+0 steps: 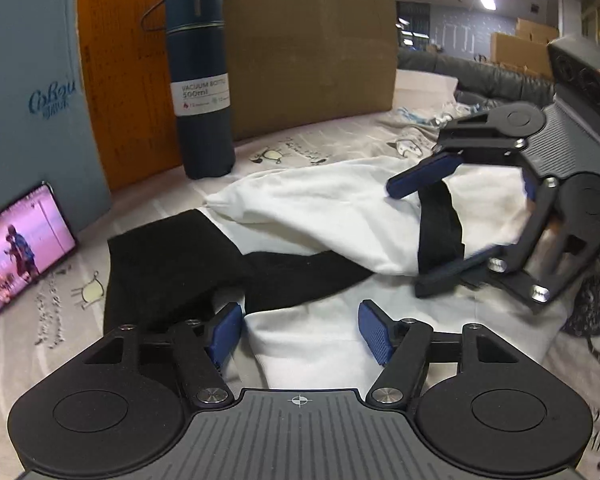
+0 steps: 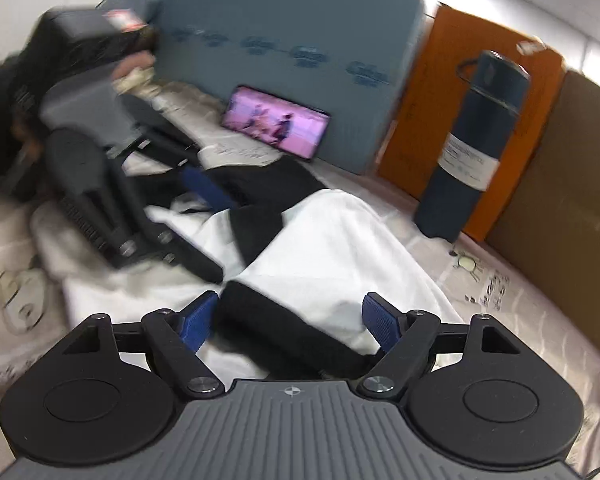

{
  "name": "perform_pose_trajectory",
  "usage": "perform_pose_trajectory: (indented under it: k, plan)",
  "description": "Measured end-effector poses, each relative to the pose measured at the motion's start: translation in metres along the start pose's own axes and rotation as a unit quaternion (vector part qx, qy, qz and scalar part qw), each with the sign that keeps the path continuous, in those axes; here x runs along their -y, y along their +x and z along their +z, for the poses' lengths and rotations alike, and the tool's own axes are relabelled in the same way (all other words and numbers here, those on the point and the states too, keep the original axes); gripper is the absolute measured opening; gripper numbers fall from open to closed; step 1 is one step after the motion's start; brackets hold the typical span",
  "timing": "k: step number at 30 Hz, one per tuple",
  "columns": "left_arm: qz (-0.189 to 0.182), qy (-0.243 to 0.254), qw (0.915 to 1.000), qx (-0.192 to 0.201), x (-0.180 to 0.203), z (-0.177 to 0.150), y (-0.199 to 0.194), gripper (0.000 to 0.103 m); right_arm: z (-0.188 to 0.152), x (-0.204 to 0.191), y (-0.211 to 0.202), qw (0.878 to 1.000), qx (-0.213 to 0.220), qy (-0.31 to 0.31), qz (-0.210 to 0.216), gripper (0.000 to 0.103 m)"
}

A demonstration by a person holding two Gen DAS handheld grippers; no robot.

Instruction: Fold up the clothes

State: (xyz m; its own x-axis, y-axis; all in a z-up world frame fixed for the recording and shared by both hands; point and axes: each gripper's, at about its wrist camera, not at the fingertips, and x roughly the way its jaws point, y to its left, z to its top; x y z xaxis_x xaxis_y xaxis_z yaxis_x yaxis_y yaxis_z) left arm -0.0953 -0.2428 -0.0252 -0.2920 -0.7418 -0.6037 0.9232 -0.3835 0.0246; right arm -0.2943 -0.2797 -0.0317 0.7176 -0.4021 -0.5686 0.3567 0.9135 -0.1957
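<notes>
A white garment with black sleeves and trim (image 1: 320, 208) lies rumpled on the patterned bed sheet (image 1: 40, 320). My left gripper (image 1: 300, 332) is open, low over its near white edge beside a black sleeve (image 1: 172, 268). My right gripper (image 1: 428, 232) is open at the right, its jaws either side of a raised white fold with a black band (image 1: 440, 236). In the right wrist view the right gripper (image 2: 288, 324) is open around a black cuff (image 2: 260, 320) and white cloth (image 2: 340, 248). The left gripper (image 2: 188, 220) shows there, blurred, at the left.
A dark blue vacuum bottle (image 1: 200, 80) stands upright behind the garment. Behind it stand an orange board (image 1: 120, 80), a brown cardboard box (image 1: 308, 56) and a blue-grey box (image 1: 28, 100). A phone (image 1: 16, 248) playing video leans at the left. A dark cord (image 1: 592, 304) lies at the right.
</notes>
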Motion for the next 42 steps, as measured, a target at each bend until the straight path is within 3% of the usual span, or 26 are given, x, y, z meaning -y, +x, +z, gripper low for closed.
perform_pose_trajectory:
  k: [1,2,3,6,10,20,21,23,25,27,28,31,34,36,39,42]
  plan:
    - [0.003,0.005,1.0000,0.002,0.002,0.000,0.000,0.064,0.000,0.003,0.004,1.000,0.000,0.007,0.000,0.050]
    - [0.007,0.009,0.9999,0.002,0.004,0.000,-0.001,0.064,0.000,0.002,0.006,1.000,0.001,0.003,0.001,0.044]
    - [0.010,0.012,0.9999,0.003,0.005,0.000,-0.002,0.064,0.000,0.001,0.007,1.000,0.001,-0.005,0.003,0.030]
    - [0.013,0.013,0.9998,0.007,0.007,-0.001,-0.003,0.064,0.009,0.000,0.005,1.000,0.019,-0.008,-0.018,0.017]
    - [0.009,0.008,0.9998,0.016,0.004,-0.003,-0.005,0.065,0.022,0.017,0.004,0.992,0.054,0.010,-0.110,0.013]
    - [-0.039,-0.022,0.9987,0.024,-0.010,-0.005,-0.006,0.065,0.040,0.080,0.062,0.955,0.025,0.057,-0.291,0.012]
    - [-0.043,-0.025,0.9985,0.024,-0.011,-0.005,-0.007,0.065,0.038,0.085,0.067,0.951,0.017,0.067,-0.301,0.013]
    - [-0.049,-0.032,0.9980,0.026,-0.013,-0.006,-0.008,0.065,0.034,0.094,0.069,0.944,0.010,0.090,-0.316,0.029]
    - [-0.060,-0.048,0.9966,0.029,-0.019,-0.007,-0.008,0.065,0.030,0.099,0.060,0.937,0.020,0.113,-0.330,0.065]
    - [-0.069,-0.065,0.9950,0.033,-0.025,-0.007,-0.008,0.069,0.030,0.099,0.037,0.929,0.042,0.133,-0.343,0.077]
    - [-0.070,-0.073,0.9942,0.037,-0.027,-0.006,-0.009,0.070,0.030,0.099,0.024,0.924,0.055,0.144,-0.350,0.077]
    - [-0.071,-0.092,0.9924,0.041,-0.034,-0.005,-0.008,0.070,0.031,0.092,-0.020,0.927,0.087,0.200,-0.306,0.077]
    - [-0.062,-0.077,0.9945,0.035,-0.028,-0.004,-0.006,0.066,0.026,0.079,-0.047,0.943,0.106,0.265,-0.169,0.078]
    - [-0.058,-0.056,0.9958,0.042,-0.022,-0.005,-0.008,0.037,0.017,0.067,-0.051,0.946,0.102,0.292,-0.095,0.079]
    - [-0.053,-0.033,0.9969,0.047,-0.015,-0.005,-0.010,0.019,0.004,0.044,-0.045,0.952,0.077,0.291,-0.055,0.078]
    - [-0.049,-0.013,0.9973,0.053,-0.008,-0.005,-0.012,0.010,-0.007,0.029,-0.029,0.956,0.044,0.287,-0.028,0.077]
